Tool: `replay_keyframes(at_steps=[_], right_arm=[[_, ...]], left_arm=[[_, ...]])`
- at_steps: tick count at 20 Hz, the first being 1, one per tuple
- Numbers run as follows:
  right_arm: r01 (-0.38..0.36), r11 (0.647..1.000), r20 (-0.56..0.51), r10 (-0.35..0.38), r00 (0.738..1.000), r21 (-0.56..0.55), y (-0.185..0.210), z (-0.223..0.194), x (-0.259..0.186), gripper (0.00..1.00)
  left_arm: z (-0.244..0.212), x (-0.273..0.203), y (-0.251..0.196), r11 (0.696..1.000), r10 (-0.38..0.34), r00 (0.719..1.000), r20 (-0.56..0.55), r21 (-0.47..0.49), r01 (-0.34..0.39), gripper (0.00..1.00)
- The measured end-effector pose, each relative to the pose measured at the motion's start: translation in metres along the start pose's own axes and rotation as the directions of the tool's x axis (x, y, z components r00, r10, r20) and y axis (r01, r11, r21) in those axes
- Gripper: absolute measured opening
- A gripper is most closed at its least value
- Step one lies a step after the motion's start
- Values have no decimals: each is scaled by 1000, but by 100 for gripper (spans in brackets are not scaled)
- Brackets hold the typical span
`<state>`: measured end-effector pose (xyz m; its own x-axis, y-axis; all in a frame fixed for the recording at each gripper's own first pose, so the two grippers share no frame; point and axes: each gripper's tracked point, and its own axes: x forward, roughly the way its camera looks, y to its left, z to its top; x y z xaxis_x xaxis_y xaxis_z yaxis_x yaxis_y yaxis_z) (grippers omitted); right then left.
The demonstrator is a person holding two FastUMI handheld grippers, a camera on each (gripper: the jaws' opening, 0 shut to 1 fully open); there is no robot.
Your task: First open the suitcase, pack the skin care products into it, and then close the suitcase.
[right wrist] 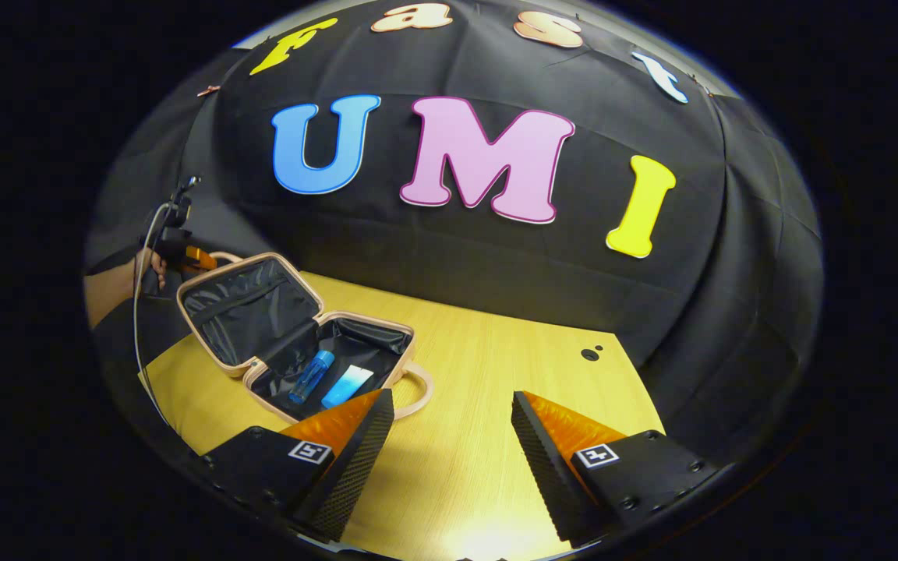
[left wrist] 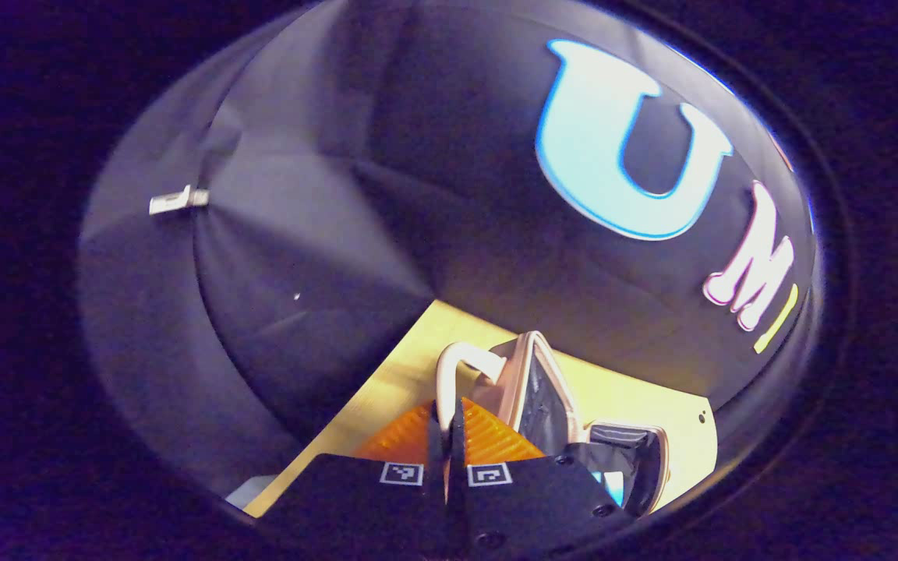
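A pale pink suitcase (right wrist: 246, 312) lies open at the table's left, its lid raised and tilted back. Inside the dark lined base lie a blue bottle (right wrist: 311, 375) and a light blue tube (right wrist: 347, 386), side by side. My left gripper (left wrist: 449, 417) is shut on the lid's pale loop handle (left wrist: 461, 362), with the lid (left wrist: 542, 389) seen edge-on just beyond. In the right gripper view the same gripper (right wrist: 184, 253), held by a hand (right wrist: 118, 284), sits at the lid's top edge. My right gripper (right wrist: 450, 397) hovers open over the table, just right of the case.
The wooden table (right wrist: 480, 366) stretches right of the suitcase, with a small dark hole (right wrist: 589, 354) near its far right corner. The case's front handle (right wrist: 420, 389) lies flat on the wood. A cable (right wrist: 137, 327) hangs from the left gripper. A metal clip (left wrist: 176, 200) pins the wall cloth.
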<state>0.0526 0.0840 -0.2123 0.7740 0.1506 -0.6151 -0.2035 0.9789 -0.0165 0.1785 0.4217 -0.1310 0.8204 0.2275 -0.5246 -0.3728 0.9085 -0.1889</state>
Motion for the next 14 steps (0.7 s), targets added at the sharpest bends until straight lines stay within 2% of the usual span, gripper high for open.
replay_keyframes(at_steps=[2, 4, 7, 9, 11, 14], right_arm=[[4, 1000, 18, -4, 1000, 21, -6, -2, -5, 97], [-4, 999, 33, 3, 999, 36, -8, -5, -8, 97], [-10, 999, 50, 8, 999, 45, -13, -7, -13, 97], [-7, 998, 73, 3, 997, 65, -18, -5, -18, 97], [3, 997, 79, -9, 997, 73, -24, -9, -25, 97], [29, 995, 83, -37, 996, 98, -39, -10, -32, 97]], left_arm=[[29, -31, -47, 990, -56, 998, 40, 131, 50, 6], [40, -54, -97, 965, -69, 994, 80, 259, 47, 6], [54, -99, -180, 922, -147, 984, 105, 375, 98, 6], [26, -118, -236, 897, -213, 973, 84, 411, 161, 6], [-15, -123, -287, 885, -277, 960, 33, 399, 242, 6], [-71, -122, -335, 864, -325, 945, -40, 393, 314, 6]])
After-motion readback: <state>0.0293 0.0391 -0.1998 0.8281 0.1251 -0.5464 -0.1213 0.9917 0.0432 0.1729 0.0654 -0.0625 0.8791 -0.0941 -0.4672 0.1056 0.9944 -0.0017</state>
